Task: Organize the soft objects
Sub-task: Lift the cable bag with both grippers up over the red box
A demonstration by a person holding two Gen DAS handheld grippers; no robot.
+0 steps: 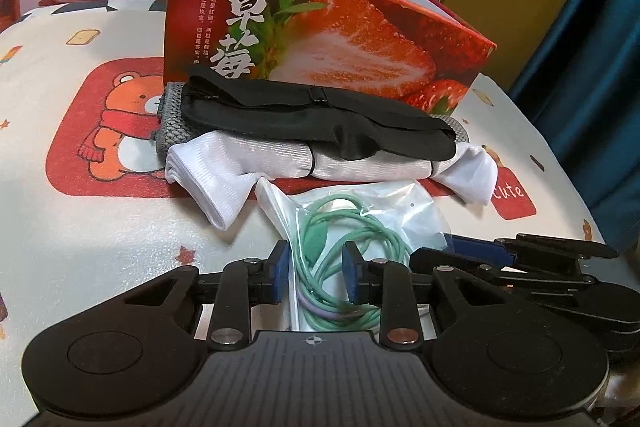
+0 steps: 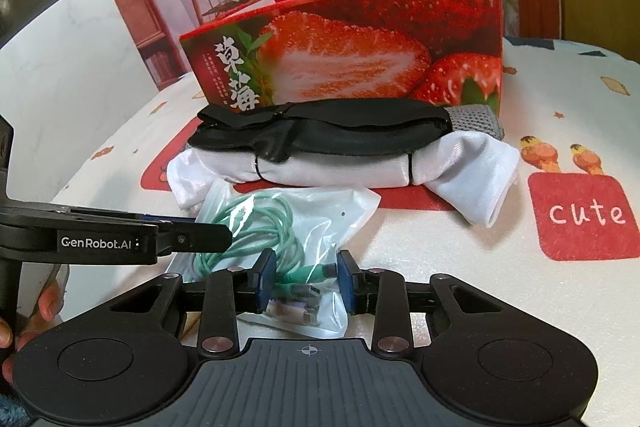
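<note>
Both sides of a clear bag of green cable (image 1: pixel 340 247) pinched — left gripper (image 1: pixel 316 269), right gripper (image 2: pixel 306 281) — on a cartoon-print bench (image 1: pixel 80 227), before stacked soft cloths (image 1: pixel 316 131) and a strawberry box (image 1: pixel 320 35).

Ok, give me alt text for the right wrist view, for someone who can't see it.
The right gripper straddles a clear bag holding a green cable, with the left gripper reaching in from the left. Behind lie a black eye mask on white socks, in front of a strawberry box.
</note>
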